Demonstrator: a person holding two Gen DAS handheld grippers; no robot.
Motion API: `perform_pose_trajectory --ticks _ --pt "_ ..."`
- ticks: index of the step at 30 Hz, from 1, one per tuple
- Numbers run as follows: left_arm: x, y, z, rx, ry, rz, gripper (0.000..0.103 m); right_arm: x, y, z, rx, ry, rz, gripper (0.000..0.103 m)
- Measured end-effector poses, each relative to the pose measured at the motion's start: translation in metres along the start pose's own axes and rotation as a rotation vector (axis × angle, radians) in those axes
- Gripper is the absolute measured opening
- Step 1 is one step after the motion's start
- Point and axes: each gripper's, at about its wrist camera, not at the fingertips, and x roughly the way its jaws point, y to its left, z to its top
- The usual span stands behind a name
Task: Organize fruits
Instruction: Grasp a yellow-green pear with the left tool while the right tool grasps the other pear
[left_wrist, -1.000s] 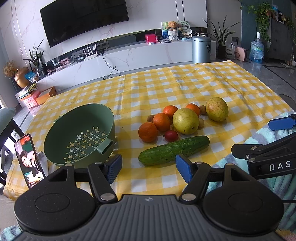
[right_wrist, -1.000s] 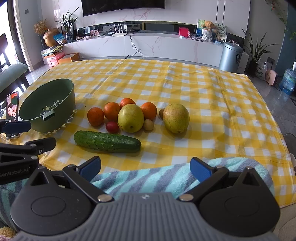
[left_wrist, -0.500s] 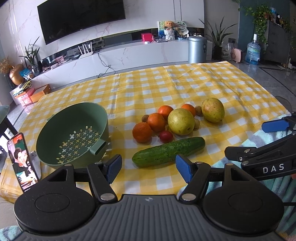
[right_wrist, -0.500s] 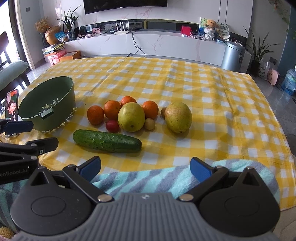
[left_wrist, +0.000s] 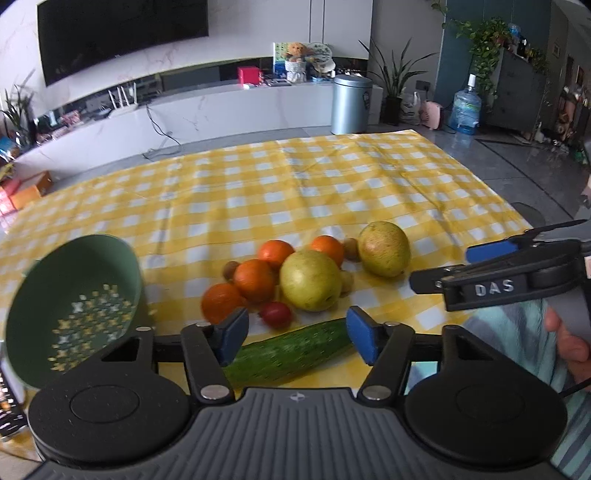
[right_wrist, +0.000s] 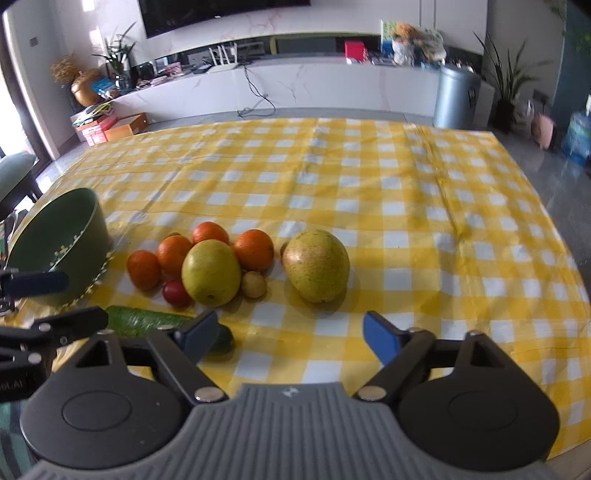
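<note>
A pile of fruit lies on the yellow checked tablecloth: several oranges, a yellow-green pear, a second pear, a small red fruit and small brown fruits. A cucumber lies in front. A green colander stands at the left. My left gripper is open just over the cucumber. My right gripper is open, in front of the second pear, with the cucumber's end by its left finger. Both are empty.
A phone stands at the table's left edge beside the colander. The right gripper's body shows at the right of the left wrist view. A TV cabinet, a bin and plants stand beyond the table.
Both grippers have moved forward over the table toward the fruit. The left one now reaches over the cucumber; the right one has come close to the second pear. Both stay open.
</note>
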Motion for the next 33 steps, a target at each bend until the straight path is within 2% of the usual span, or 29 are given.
perform_pose_trajectory --ticks 8,14,18,23,28,33 --pt "0.048 0.003 0.010 -0.066 0.003 -0.012 0.069 0.042 -0.014 0.025 0.081 0.007 -0.019 0.071" --pt "0.078 0.004 0.013 -0.105 0.010 -0.034 0.077 0.077 -0.027 0.034 0.174 0.051 -0.025 0.071" --pt "0.092 0.004 0.013 -0.109 0.031 -0.026 0.079 0.092 -0.031 0.037 0.199 0.067 -0.033 0.071" --pt "0.101 0.000 0.012 -0.094 0.042 -0.019 0.079 0.101 -0.034 0.038 0.225 0.077 -0.015 0.071" --pt "0.106 -0.008 0.014 -0.059 0.043 0.016 0.079 0.105 -0.033 0.036 0.240 0.094 0.013 0.064" --pt "0.111 -0.006 0.019 -0.065 0.072 0.025 0.076 0.103 -0.030 0.035 0.240 0.096 0.003 0.064"
